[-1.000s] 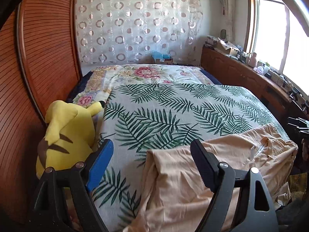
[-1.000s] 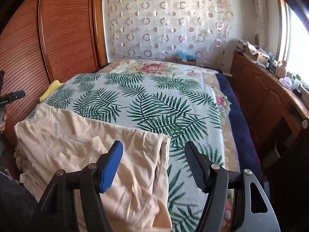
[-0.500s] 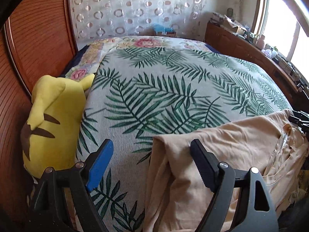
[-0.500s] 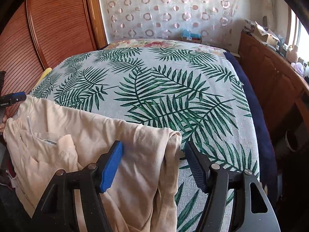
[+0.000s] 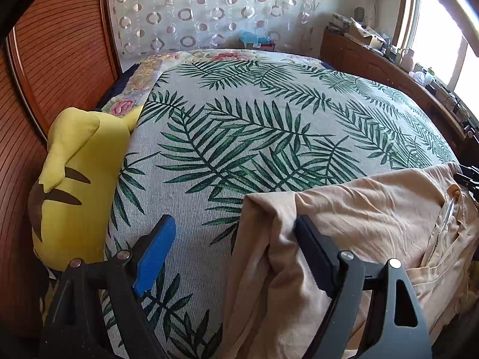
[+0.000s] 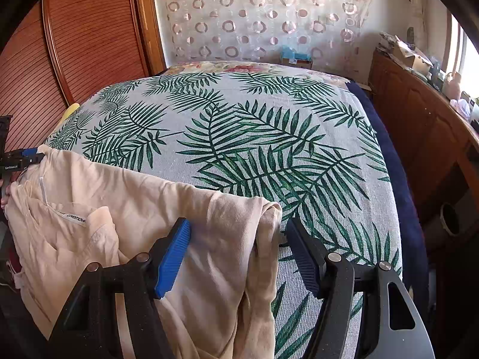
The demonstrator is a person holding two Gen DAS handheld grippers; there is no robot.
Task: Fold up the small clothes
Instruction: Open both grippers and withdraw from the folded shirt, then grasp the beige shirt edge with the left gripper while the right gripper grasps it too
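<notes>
Beige garment (image 5: 359, 209), draped over bed (image 5: 254, 137) edge. Left tongs (image 5: 233, 251) and right tongs (image 6: 236, 245) released, each straddling a corner. Risk: pinching one layer only, or dragging the garment off.

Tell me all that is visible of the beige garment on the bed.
The beige garment is soft, wrinkled knit cloth with a white neck label. It lies along the near edge of the bed, its sides hanging over it. Each end sits between open jaws: the left gripper at one corner, the right gripper at the other.
</notes>
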